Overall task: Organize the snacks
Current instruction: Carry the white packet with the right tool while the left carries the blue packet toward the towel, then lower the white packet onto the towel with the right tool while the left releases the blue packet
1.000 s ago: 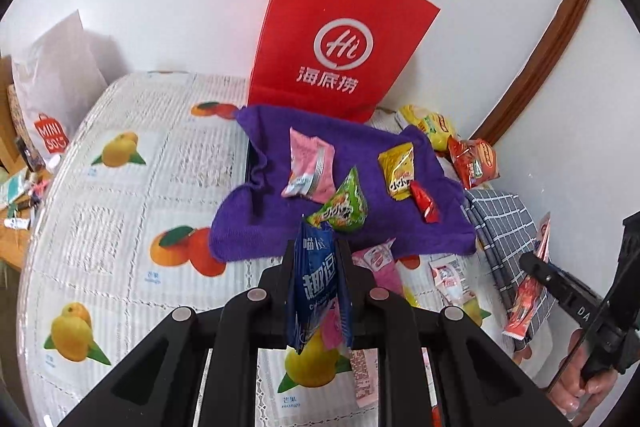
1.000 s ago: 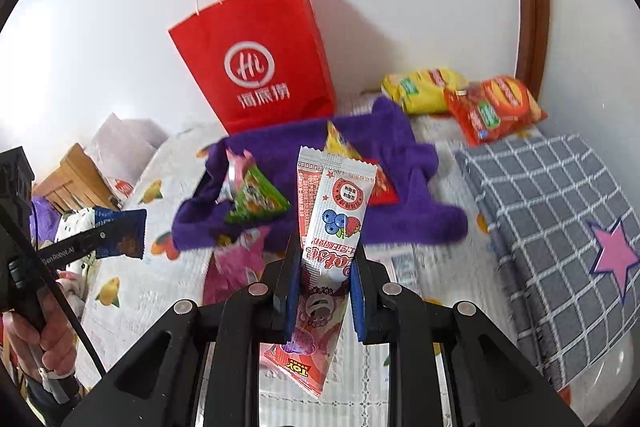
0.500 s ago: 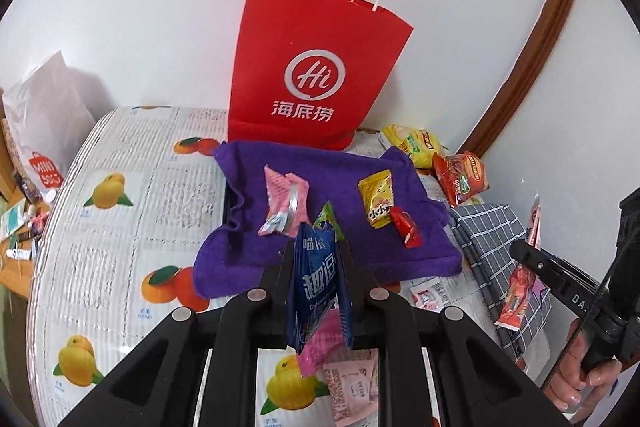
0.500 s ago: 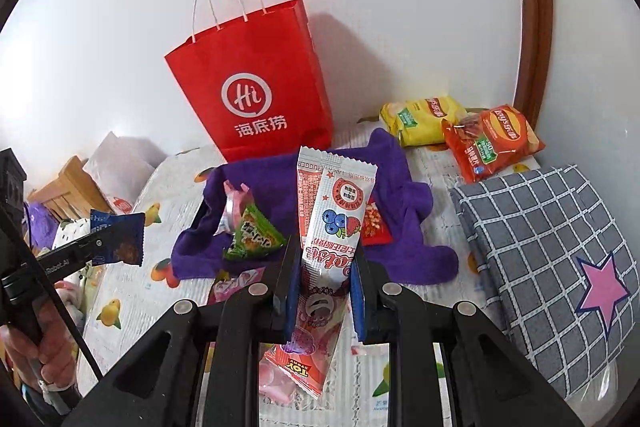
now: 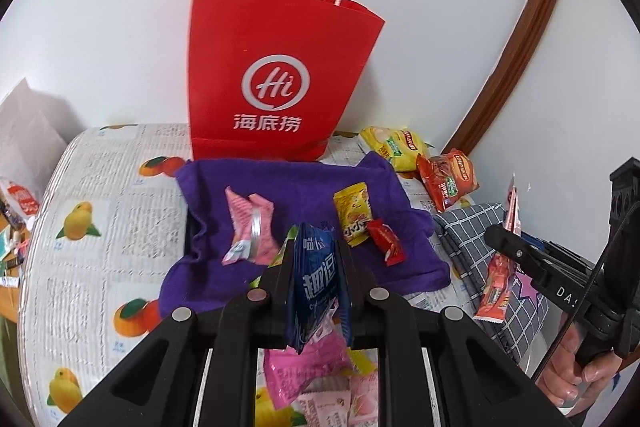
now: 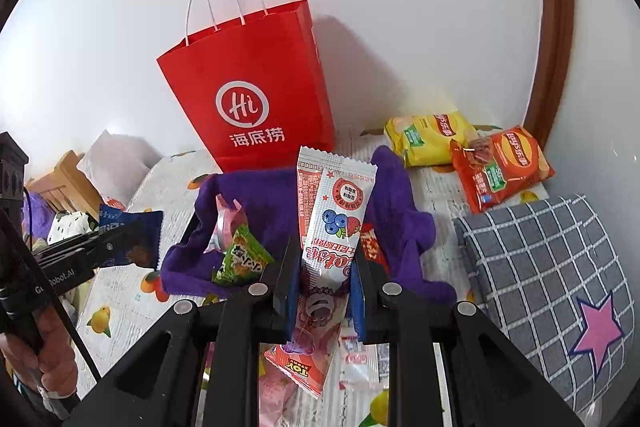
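Note:
My left gripper (image 5: 318, 259) is shut on a dark blue snack packet (image 5: 316, 279), held upright above the table's near side. My right gripper (image 6: 324, 259) is shut on a long white and pink berry snack packet (image 6: 334, 223), also raised. A red paper bag (image 5: 276, 83) stands open at the back against the wall; it also shows in the right wrist view (image 6: 256, 95). In front of it a purple towel (image 5: 296, 187) carries a pink packet (image 5: 250, 223), a yellow packet (image 5: 354, 213), a small red packet (image 5: 386, 241) and a green packet (image 6: 240, 261).
Yellow (image 6: 430, 139) and orange (image 6: 500, 167) crisp bags lie at the back right by the wall. A grey checked cushion (image 6: 552, 267) with a pink star is on the right. Pink packets (image 5: 308, 371) lie under the left gripper. The fruit-print tablecloth (image 5: 92, 227) covers the table.
Both grippers have risen and drawn back with their packets still held; the red bag and the towel now sit higher and more fully in both views.

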`<state>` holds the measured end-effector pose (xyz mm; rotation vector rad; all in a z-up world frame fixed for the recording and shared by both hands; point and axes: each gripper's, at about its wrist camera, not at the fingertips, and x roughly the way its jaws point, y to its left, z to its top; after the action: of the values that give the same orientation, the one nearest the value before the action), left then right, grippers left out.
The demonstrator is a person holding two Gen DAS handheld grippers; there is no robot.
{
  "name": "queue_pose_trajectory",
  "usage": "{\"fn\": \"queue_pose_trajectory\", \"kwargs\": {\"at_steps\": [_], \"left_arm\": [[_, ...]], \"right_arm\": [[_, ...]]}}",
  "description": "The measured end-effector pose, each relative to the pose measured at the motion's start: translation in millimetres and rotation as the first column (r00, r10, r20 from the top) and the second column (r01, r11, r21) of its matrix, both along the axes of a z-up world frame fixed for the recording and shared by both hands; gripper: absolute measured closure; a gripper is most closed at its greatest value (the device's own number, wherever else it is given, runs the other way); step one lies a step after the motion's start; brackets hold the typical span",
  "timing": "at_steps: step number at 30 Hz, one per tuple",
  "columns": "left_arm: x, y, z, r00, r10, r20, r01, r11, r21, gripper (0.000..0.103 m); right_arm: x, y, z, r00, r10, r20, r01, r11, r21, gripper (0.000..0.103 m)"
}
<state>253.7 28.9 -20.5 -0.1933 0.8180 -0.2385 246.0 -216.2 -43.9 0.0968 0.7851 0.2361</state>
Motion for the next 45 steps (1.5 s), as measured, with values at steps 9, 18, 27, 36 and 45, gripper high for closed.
{"fn": "queue_pose_trajectory", "kwargs": {"at_steps": [9,18,27,36,45], "left_arm": [[35.0,-7.8,7.4,1.000,-0.010,0.013,0.010,0.999,0.043,0.087],[71.0,1.3,-0.5,1.000,0.026,0.009,-0.026,0.998,0.050,0.087],[100.6,-9.4,-43.1,0.997,0.020,-0.071,-0.017,0.999,0.044,0.087],[116.0,-7.1,-69.6,0.992,0.035,-0.118,-0.033,0.999,0.016,0.087],[119.5,-8.7,-77.9,0.989,0.023,-0.143,-0.022,1.000,0.012,0.087]], "right_arm": [[44.9,-6.2,3.7,1.000,-0.003,-0.003,0.003,1.000,0.018,0.081],[105.5,-10.8,-11.8,0.993,0.043,-0.113,-0.030,0.992,0.119,0.081],[145.0,-5.7,-52.5,0.972,0.063,-0.227,-0.043,0.995,0.095,0.081],[165.0,-4.4,-95.5,0.938,0.049,-0.343,-0.038,0.999,0.039,0.081],[176.7,3.5,-124.8,0.915,0.031,-0.403,-0.040,0.999,-0.015,0.080]]}}
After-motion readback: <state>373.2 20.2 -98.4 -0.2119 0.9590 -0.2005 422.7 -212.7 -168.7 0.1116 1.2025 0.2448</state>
